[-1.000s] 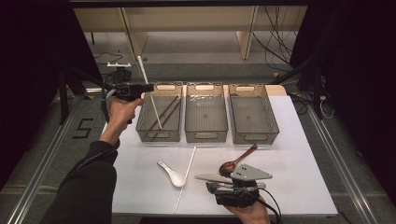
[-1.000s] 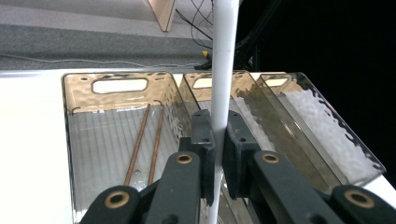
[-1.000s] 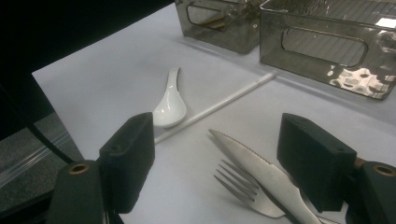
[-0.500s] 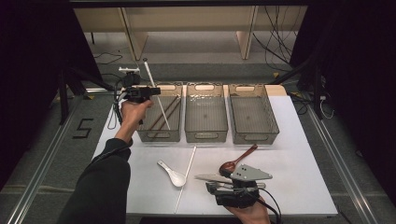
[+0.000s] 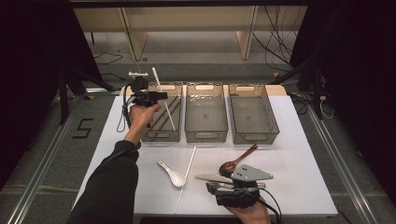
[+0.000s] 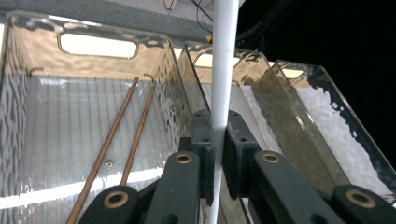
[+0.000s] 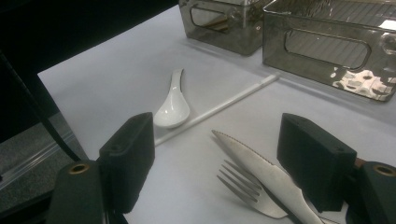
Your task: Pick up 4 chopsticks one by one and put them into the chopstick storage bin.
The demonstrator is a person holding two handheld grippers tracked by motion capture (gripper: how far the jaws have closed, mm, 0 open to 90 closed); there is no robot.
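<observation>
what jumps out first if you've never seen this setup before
The left tool is raised over the leftmost of three clear bins, clamping a long white stick that stands nearly upright. Near the front edge, the right tool rests open over a knife and fork, beside a white spoon.

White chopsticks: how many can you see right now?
2. One white chopstick is clamped in the left hand-held gripper over the left bin; the other white chopstick lies on the table beside the white spoon. More may be hidden.
</observation>
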